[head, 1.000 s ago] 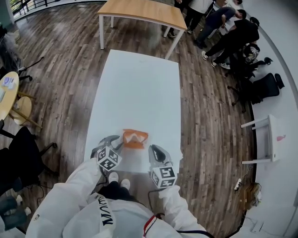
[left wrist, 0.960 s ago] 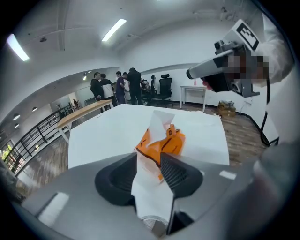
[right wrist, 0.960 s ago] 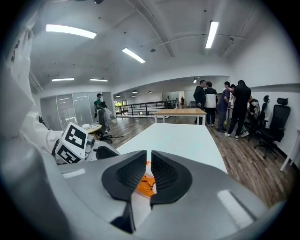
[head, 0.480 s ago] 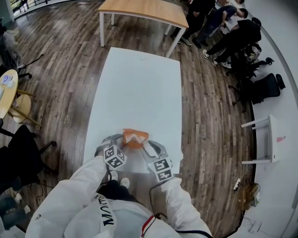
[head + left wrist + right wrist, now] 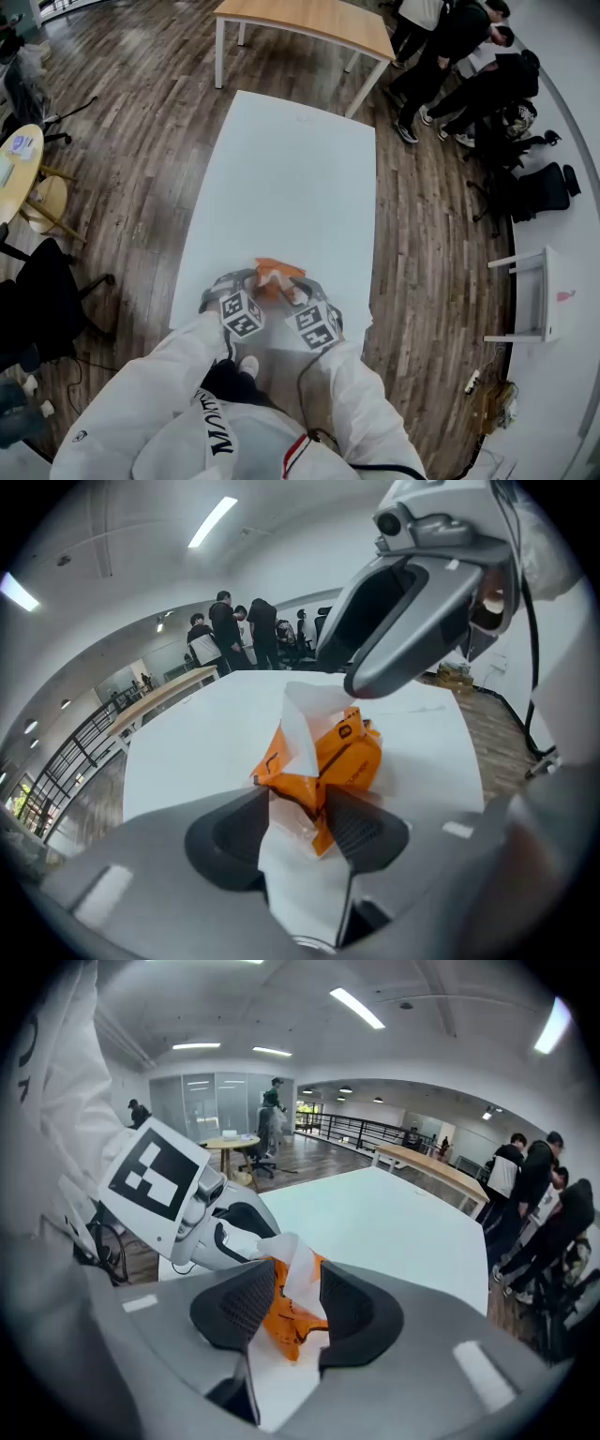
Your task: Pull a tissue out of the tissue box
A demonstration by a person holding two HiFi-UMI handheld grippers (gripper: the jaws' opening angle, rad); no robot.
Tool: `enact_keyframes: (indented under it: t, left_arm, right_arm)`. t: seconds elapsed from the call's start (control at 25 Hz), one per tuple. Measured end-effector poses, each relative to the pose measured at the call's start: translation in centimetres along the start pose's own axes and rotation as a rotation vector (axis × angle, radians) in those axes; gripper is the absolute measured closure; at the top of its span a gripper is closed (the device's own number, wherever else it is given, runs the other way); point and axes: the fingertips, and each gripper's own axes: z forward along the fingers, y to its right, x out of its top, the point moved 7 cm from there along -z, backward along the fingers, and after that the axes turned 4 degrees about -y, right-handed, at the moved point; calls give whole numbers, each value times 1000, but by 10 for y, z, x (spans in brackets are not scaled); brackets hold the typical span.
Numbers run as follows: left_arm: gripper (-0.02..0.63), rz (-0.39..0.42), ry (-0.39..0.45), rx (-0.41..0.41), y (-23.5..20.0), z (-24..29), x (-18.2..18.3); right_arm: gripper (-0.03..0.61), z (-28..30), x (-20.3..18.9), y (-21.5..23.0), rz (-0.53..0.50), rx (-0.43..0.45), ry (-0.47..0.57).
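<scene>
An orange tissue pack (image 5: 273, 277) lies near the front edge of the white table (image 5: 291, 178), with a white tissue (image 5: 300, 726) standing up out of its top. My left gripper (image 5: 246, 282) is at the pack's left end; its jaws have just been opening and stand open, the pack's near corner (image 5: 309, 794) between them. My right gripper (image 5: 294, 292) comes in from the right. Its jaws have also just been opening and are open, with the tissue (image 5: 302, 1274) and the pack's edge (image 5: 284, 1326) between the pads. I see no pad pressing.
A wooden table (image 5: 300, 23) stands beyond the white one, with several people (image 5: 450, 47) at the back right. A small white table (image 5: 539, 291) is at the right, a round table (image 5: 14, 169) and a black chair (image 5: 47, 309) at the left.
Both grippers have closed in on the pack. The right one has come down and rolled, and its jaws have spread around the tissue. The left one's jaws have widened.
</scene>
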Motion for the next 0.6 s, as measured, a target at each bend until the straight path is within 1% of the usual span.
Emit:
enact_keyframes:
  t: [0.12, 0.24, 0.6]
  left_arm:
    - [427, -2, 3, 4, 1, 0, 1]
    - [428, -6, 4, 5, 2, -1, 1]
    - [428, -9, 1, -2, 3, -2, 0]
  right_arm:
    - [428, 11, 2, -1, -69, 8, -44]
    - [431, 21, 6, -1, -103, 11, -62]
    - [453, 38, 9, -3, -84, 18, -69]
